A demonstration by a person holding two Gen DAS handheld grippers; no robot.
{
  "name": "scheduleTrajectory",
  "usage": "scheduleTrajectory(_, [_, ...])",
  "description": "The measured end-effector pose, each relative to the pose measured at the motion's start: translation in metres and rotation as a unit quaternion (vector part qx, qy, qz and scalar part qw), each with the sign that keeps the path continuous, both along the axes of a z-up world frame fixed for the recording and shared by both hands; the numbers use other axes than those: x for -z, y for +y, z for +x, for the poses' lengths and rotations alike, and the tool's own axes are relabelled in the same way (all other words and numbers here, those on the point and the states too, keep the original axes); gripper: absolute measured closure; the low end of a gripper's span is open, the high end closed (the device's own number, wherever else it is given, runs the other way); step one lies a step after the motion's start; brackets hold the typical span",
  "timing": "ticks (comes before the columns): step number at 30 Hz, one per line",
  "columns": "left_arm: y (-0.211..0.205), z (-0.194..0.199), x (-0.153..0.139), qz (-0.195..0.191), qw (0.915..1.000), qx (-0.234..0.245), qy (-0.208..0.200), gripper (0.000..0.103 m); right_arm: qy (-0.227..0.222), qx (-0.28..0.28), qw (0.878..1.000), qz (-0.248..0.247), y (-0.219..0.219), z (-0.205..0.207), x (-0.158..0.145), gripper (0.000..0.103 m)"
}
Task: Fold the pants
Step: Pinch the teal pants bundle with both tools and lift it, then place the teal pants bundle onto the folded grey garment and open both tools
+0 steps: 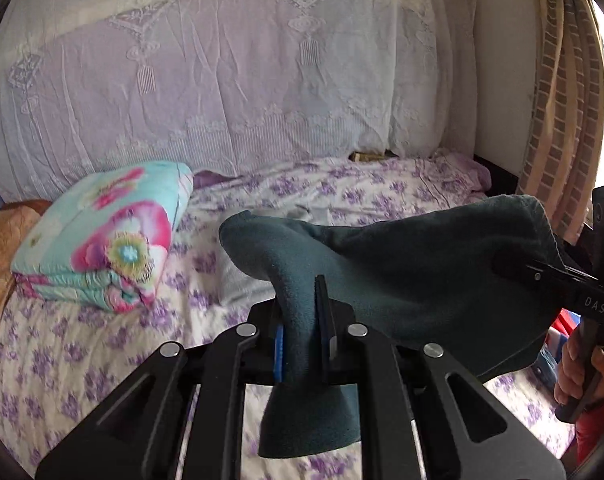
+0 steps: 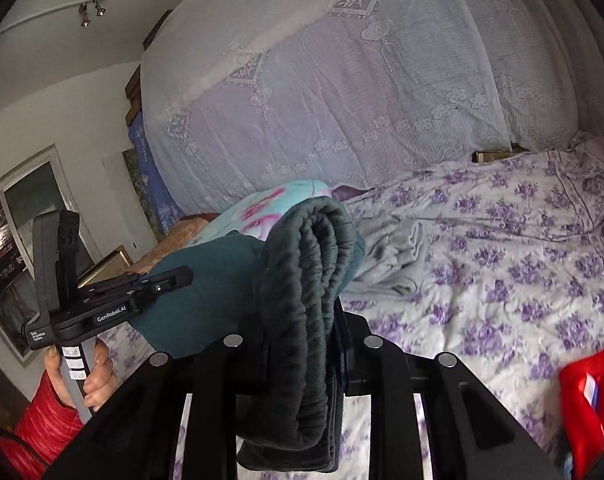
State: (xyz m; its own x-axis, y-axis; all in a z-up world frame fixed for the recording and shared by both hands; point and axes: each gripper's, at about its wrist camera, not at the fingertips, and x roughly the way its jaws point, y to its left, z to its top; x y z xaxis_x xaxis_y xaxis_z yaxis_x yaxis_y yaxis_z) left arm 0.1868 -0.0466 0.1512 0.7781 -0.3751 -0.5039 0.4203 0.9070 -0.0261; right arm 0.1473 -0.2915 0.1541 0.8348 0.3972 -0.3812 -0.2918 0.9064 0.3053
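Observation:
Dark teal fleece pants (image 1: 414,276) hang in the air over the bed, stretched between both grippers. My left gripper (image 1: 302,320) is shut on one end of the cloth, which droops below the fingers. My right gripper (image 2: 322,320) is shut on the ribbed elastic waistband (image 2: 306,280), bunched in thick folds. The right gripper also shows at the right edge of the left wrist view (image 1: 550,276), and the left gripper shows at the left of the right wrist view (image 2: 170,280), each pinching the pants.
The bed (image 1: 362,188) has a purple-flowered sheet. A folded turquoise floral quilt (image 1: 106,240) lies at the left, a crumpled grey garment (image 2: 394,256) mid-bed. A lace-covered headboard (image 1: 242,80) stands behind, a curtain (image 1: 562,120) at the right. A red item (image 2: 594,400) lies at the bed's near right.

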Motion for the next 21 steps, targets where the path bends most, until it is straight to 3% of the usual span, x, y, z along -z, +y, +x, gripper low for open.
scheduleTrajectory(5, [-0.019,0.071,-0.011,0.041,0.9965,-0.033,-0.065,0.092,-0.024,0.012,1.0,-0.014,0.007,0.09,-0.002,0.079])
scheduleTrajectory(9, [-0.022,0.144,0.007,0.053,0.9944,-0.049,-0.078,0.092,-0.034,0.022,0.999,-0.006,0.008,0.165,0.016,0.079])
scheduleTrajectory(12, [-0.012,0.203,0.035,0.035,0.9948,-0.07,-0.066,0.092,-0.023,0.039,0.999,0.004,0.006,0.223,0.05,0.079])
scheduleTrajectory(16, [-0.002,0.285,0.114,0.025,0.9944,-0.1,0.02,0.092,0.043,0.076,0.996,0.01,0.002,0.289,0.128,0.077])
scheduleTrajectory(17, [0.0,0.301,0.139,0.033,0.9919,-0.112,0.052,0.089,0.053,0.095,0.994,0.01,-0.002,0.295,0.148,0.065])
scheduleTrajectory(18, [0.005,0.311,0.161,0.034,0.9884,-0.127,0.077,0.083,0.044,0.1,0.994,0.028,-0.008,0.294,0.161,0.062])
scheduleTrajectory(19, [0.011,0.313,0.175,0.013,0.9884,-0.128,0.081,0.071,0.043,0.091,0.994,0.045,-0.013,0.293,0.166,0.06])
scheduleTrajectory(21, [0.025,0.302,0.182,-0.023,0.9888,-0.136,0.057,0.053,0.039,0.088,0.995,0.018,-0.012,0.289,0.152,0.057])
